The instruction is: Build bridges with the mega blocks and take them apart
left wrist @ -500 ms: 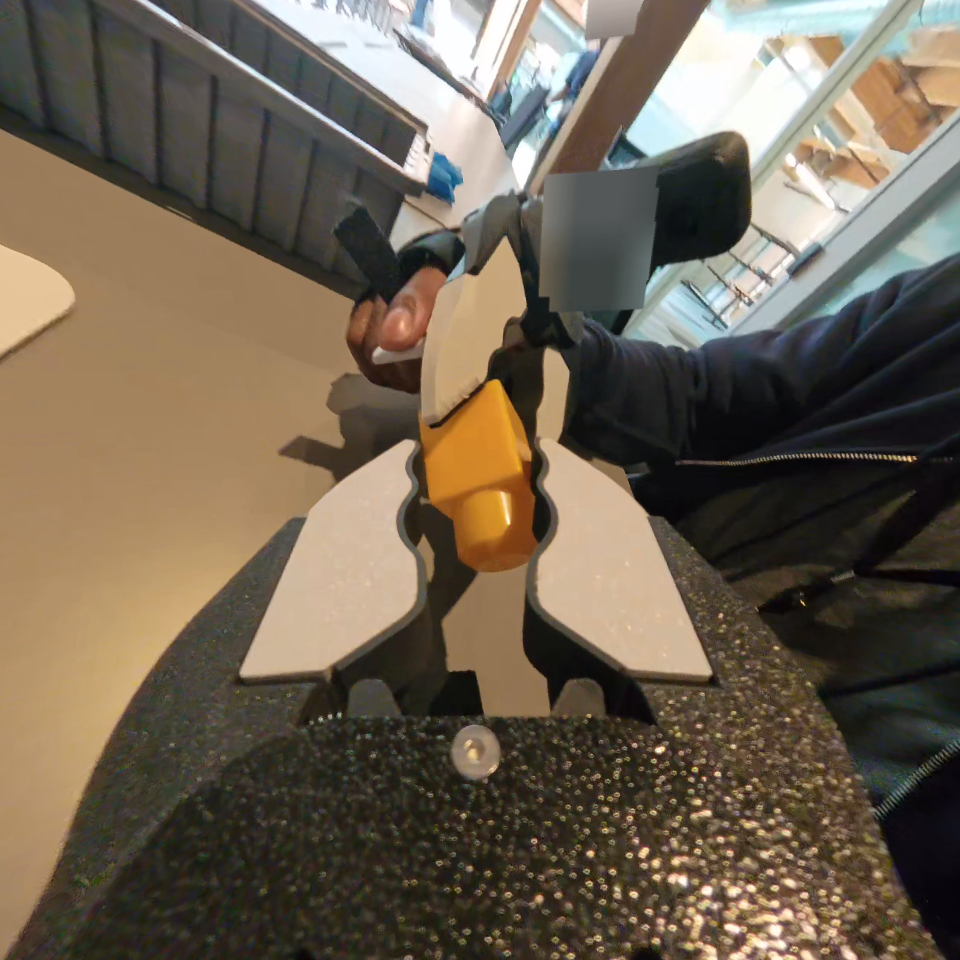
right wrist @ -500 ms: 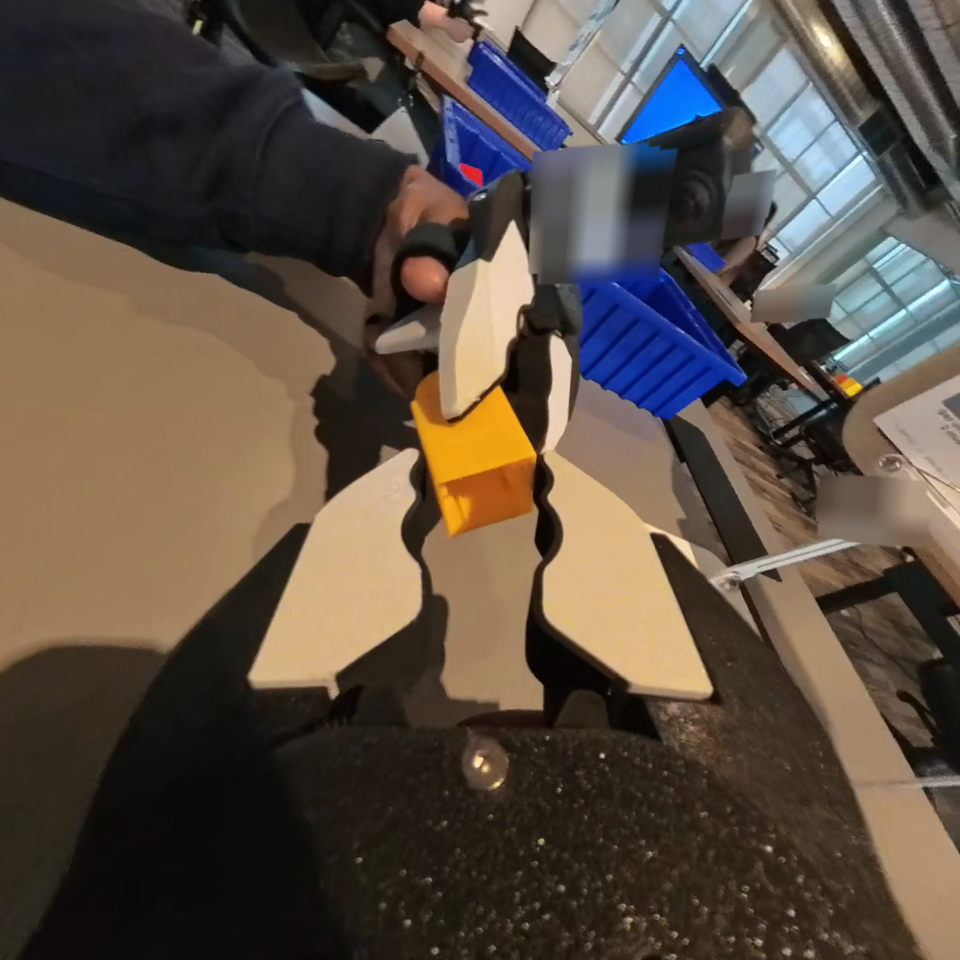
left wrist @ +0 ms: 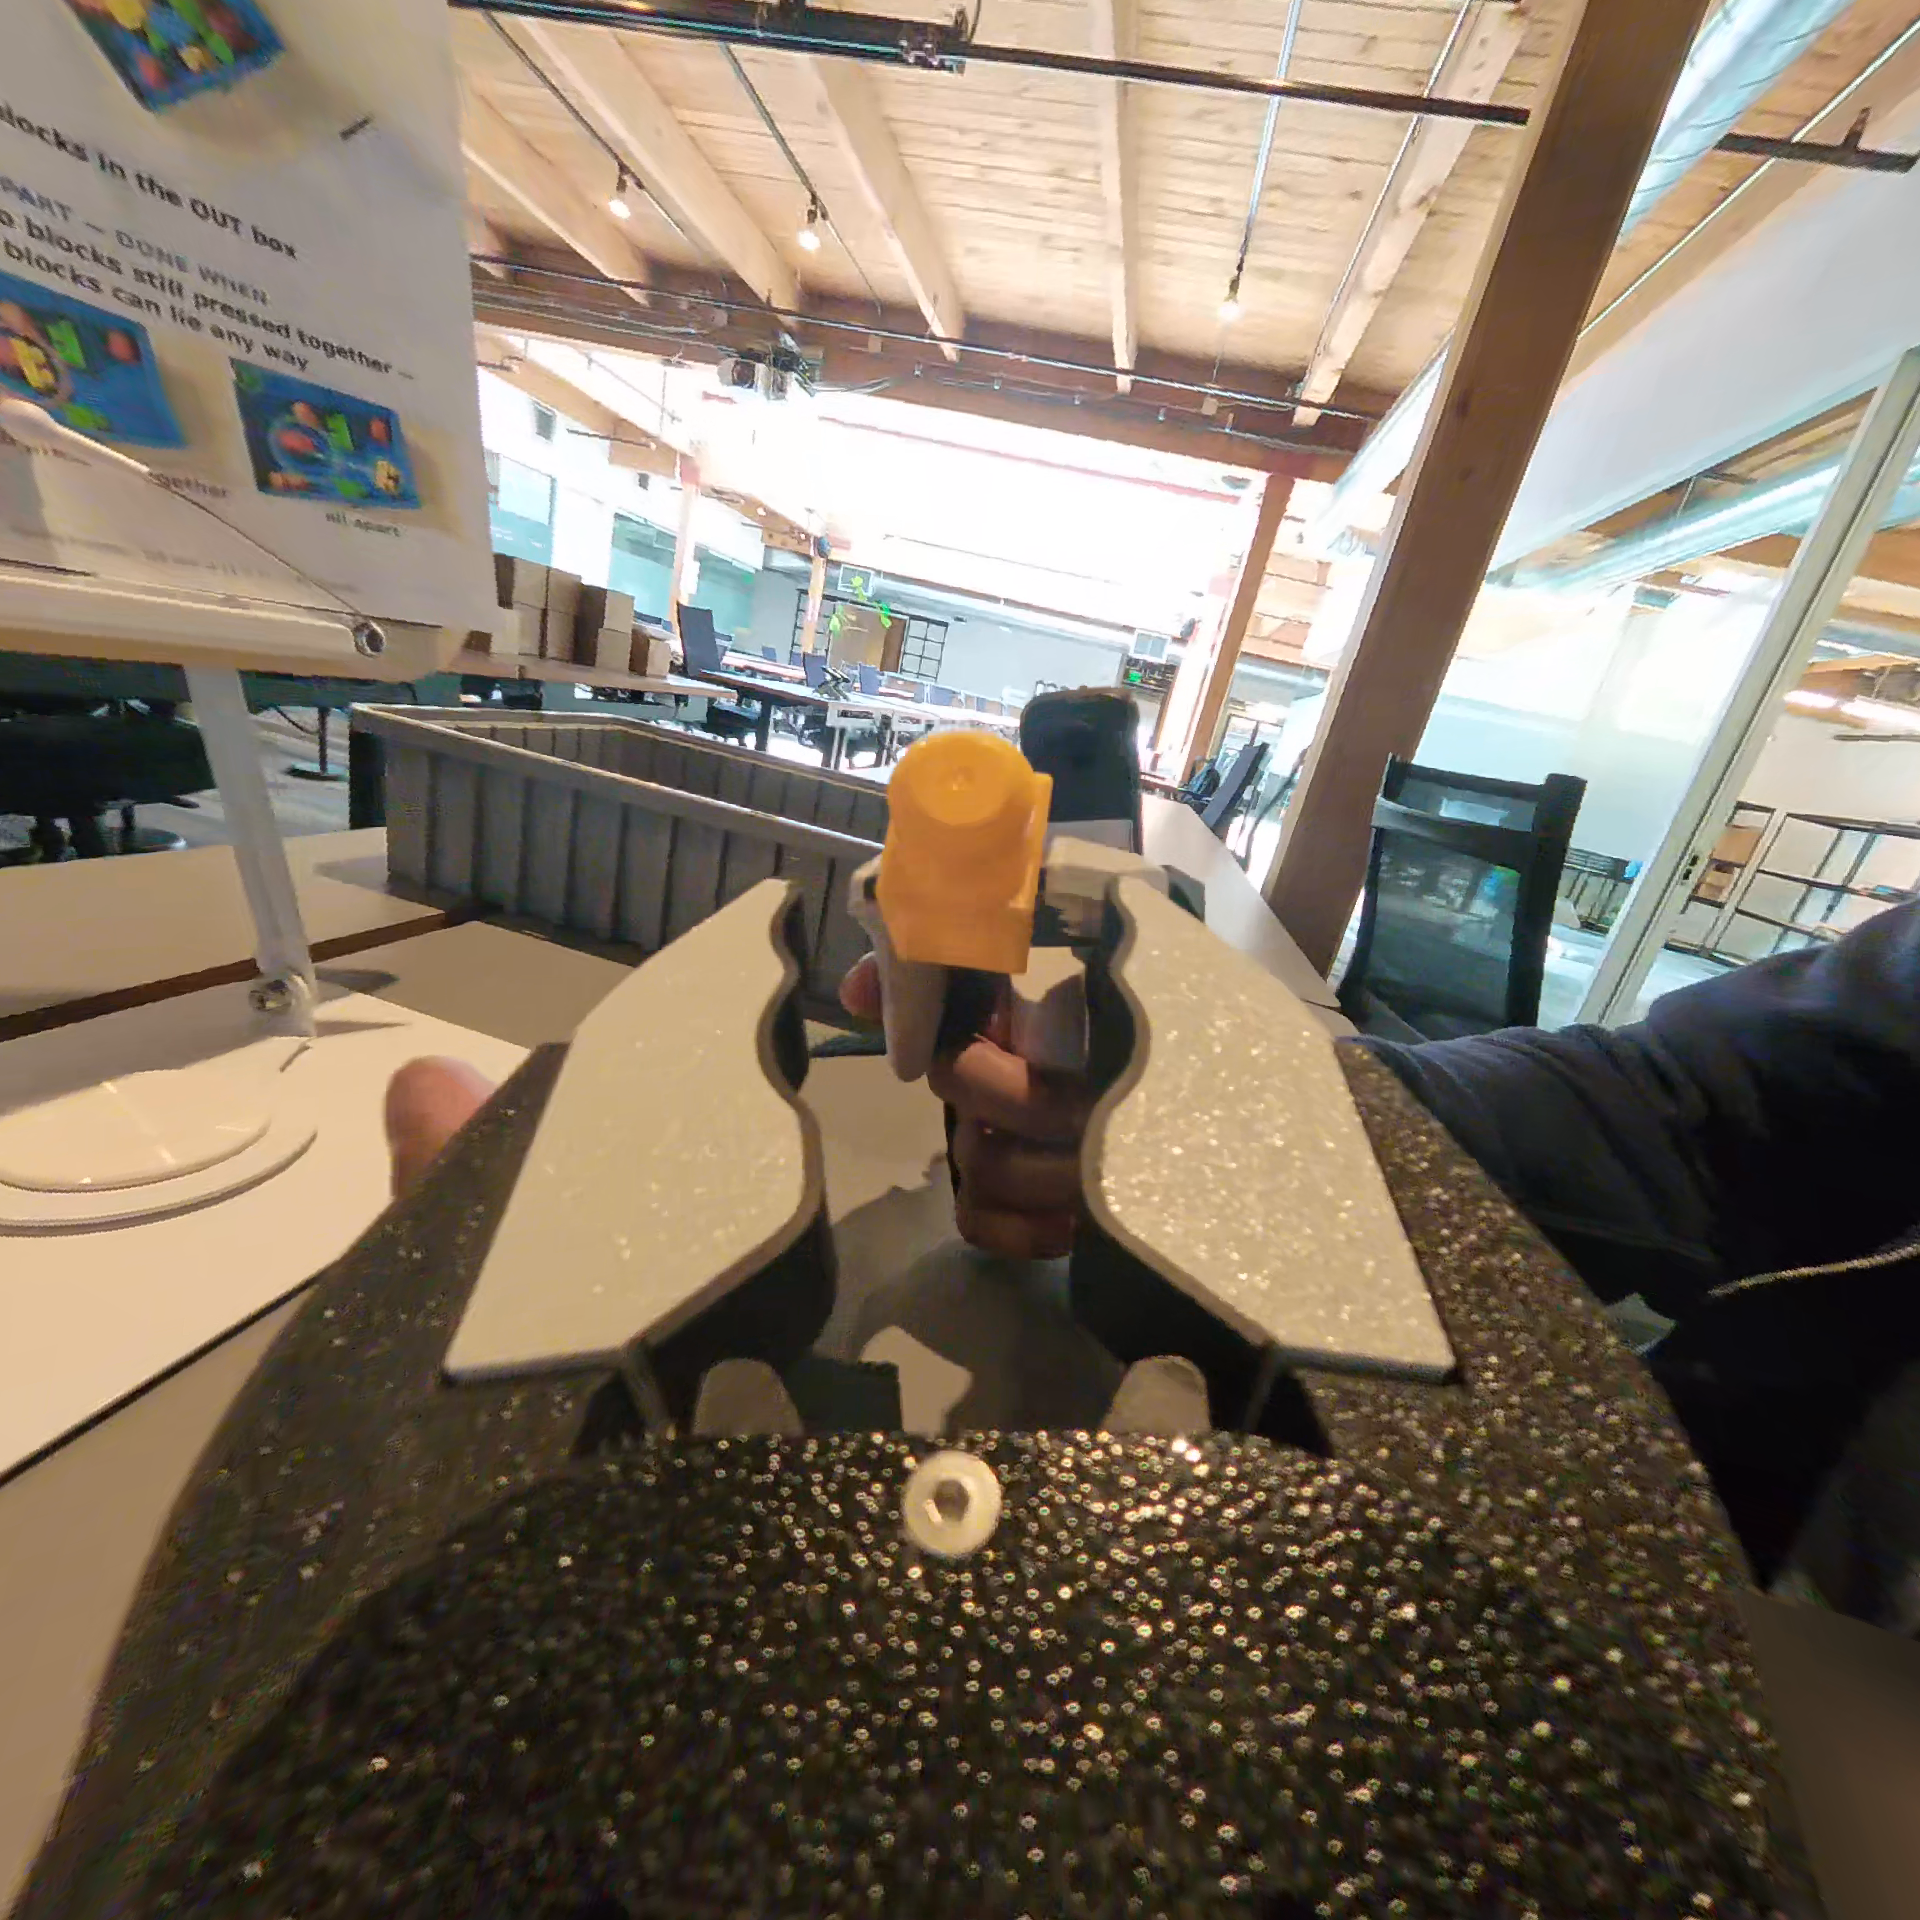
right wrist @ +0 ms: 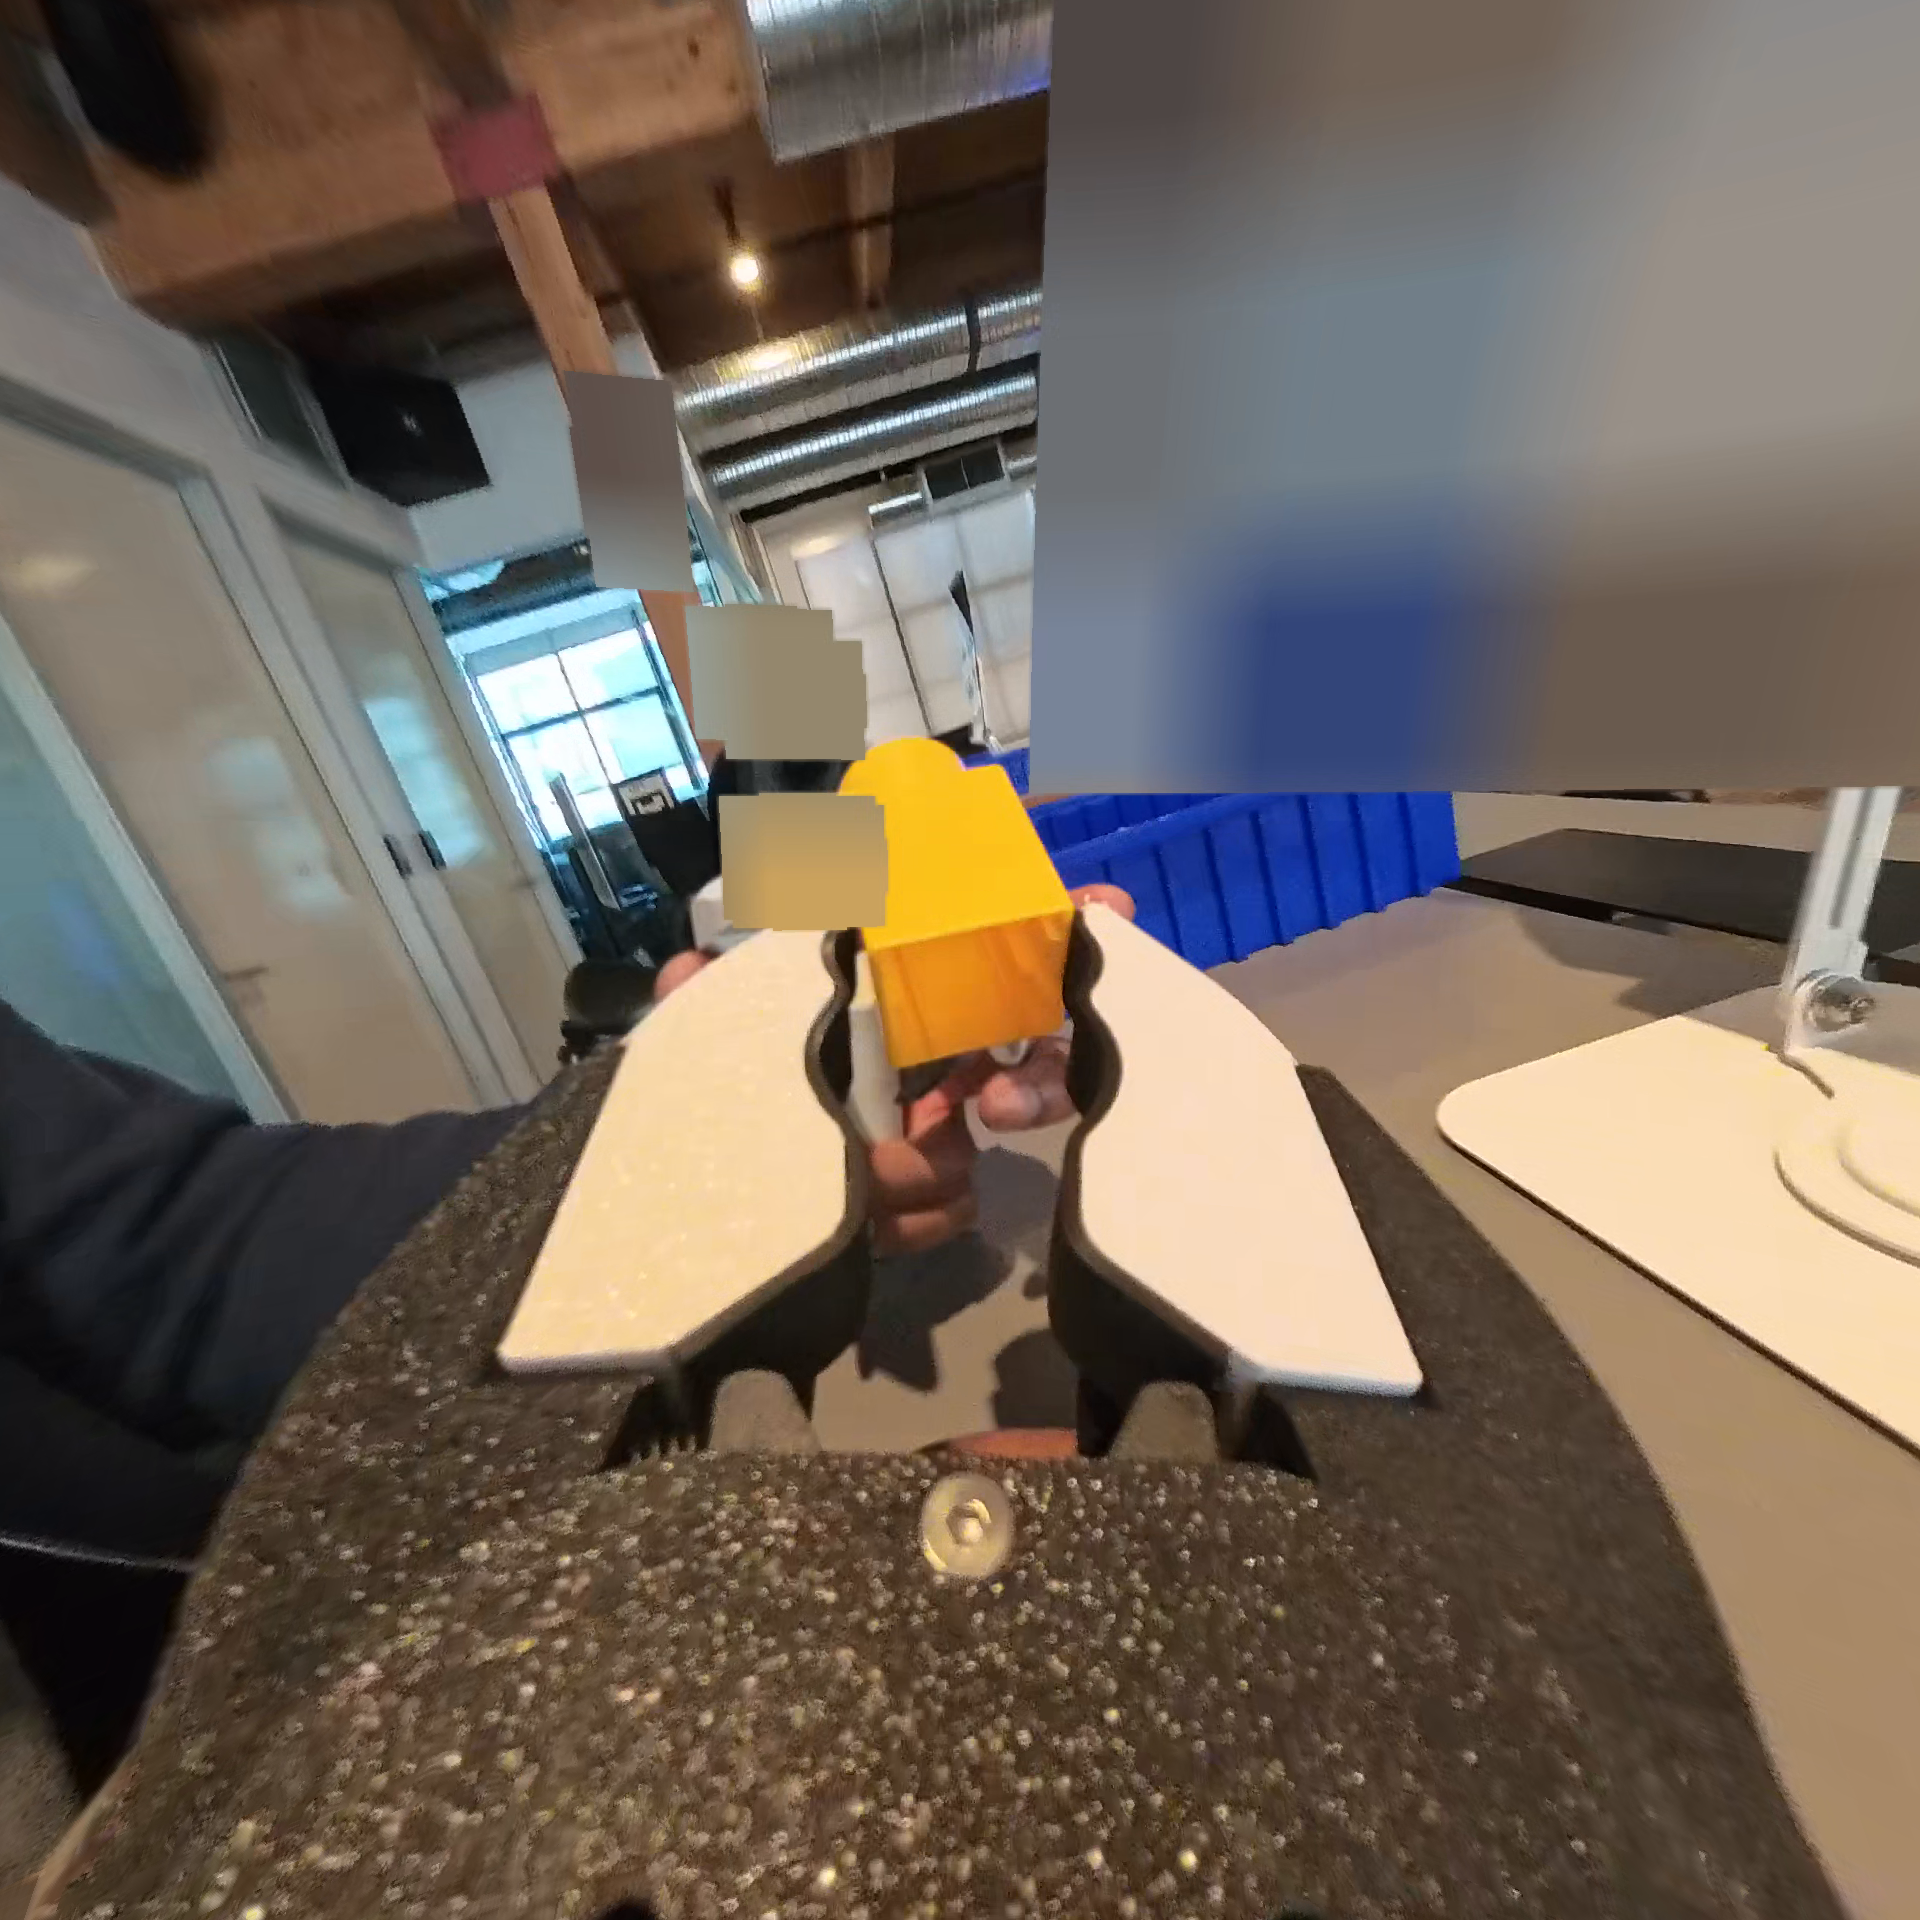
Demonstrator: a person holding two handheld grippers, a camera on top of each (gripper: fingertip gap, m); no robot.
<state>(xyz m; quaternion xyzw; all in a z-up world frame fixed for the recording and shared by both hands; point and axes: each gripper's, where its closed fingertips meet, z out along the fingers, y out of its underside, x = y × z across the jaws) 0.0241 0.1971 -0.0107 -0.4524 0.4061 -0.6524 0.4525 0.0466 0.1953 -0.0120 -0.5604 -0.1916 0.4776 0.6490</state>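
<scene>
Grey tabletop (right wrist: 1382, 1039) and a blue bin (right wrist: 1247, 862) lay behind the yellow block (right wrist: 966, 935), held above the table at centre frame. The right gripper (right wrist: 961, 925) appeared clamped on it at its fingertips, though a mosaic patch hid part of one contact. The left gripper (left wrist: 956, 904) had its fingers spread wide, clear of the block's sides.

Left tool (left wrist: 951, 914) body: black, speckled, glittery foam-like shell
Right tool (right wrist: 961, 935) body: same black speckled shell
Fingers (left wrist: 665, 1122): pale grey plates, wavy black-edged inner sides
Screw (left wrist: 951, 1503): one silver, centred
Sleeve (left wrist: 1662, 1132): dark navy
</scene>
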